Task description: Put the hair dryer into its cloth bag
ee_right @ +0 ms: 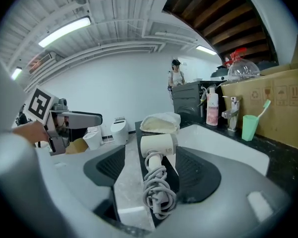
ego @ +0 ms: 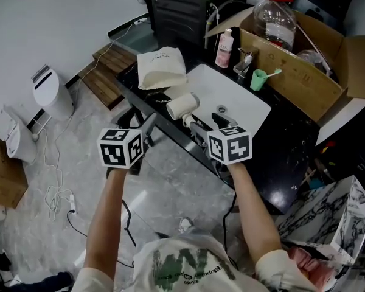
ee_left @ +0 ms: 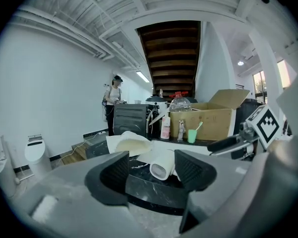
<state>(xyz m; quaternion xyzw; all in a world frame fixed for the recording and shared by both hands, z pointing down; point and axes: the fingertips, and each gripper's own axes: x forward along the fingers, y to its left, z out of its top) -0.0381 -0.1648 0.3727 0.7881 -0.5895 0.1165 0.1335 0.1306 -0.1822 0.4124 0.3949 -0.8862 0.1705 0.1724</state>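
Grey marbled flooring runs under a black desk (ego: 284, 146) that carries a white basin (ego: 237, 99), an open cardboard box (ego: 298, 78), a pink bottle (ego: 224, 48), a green cup (ego: 258, 79) with a toothbrush in it, and a dark cabinet (ego: 182, 11) at the far end. The hair dryer (ego: 182, 106) lies on its side at the near edge of the desk, just beside the basin's corner, with its cream barrel across the edge and its handle pointing toward the person. A grey cord (ee_right: 158, 195) is coiled around the handle. The cloth bag (ego: 161, 69) sits just behind the dryer, further along the same edge, its mouth gaping toward the dryer; whether the two touch cannot be told. The left claw (ego: 147, 129) hangs off the desk's edge, short of the dryer, and the left gripper view shows its jaws apart with nothing between the pads; the dryer's vented end (ee_left: 164, 165) and the bag (ee_left: 131, 145) show beyond the gap. The right claw (ego: 207, 121) is close to the dryer's handle, its jaws spread wide. In the right gripper view the dryer (ee_right: 158, 145) and its cord lie in line with the gap, but neither pad presses on them. A white bin (ego: 52, 93) stands on the floor to the left, and a person (ee_left: 111, 103) stands far off behind the cabinet.
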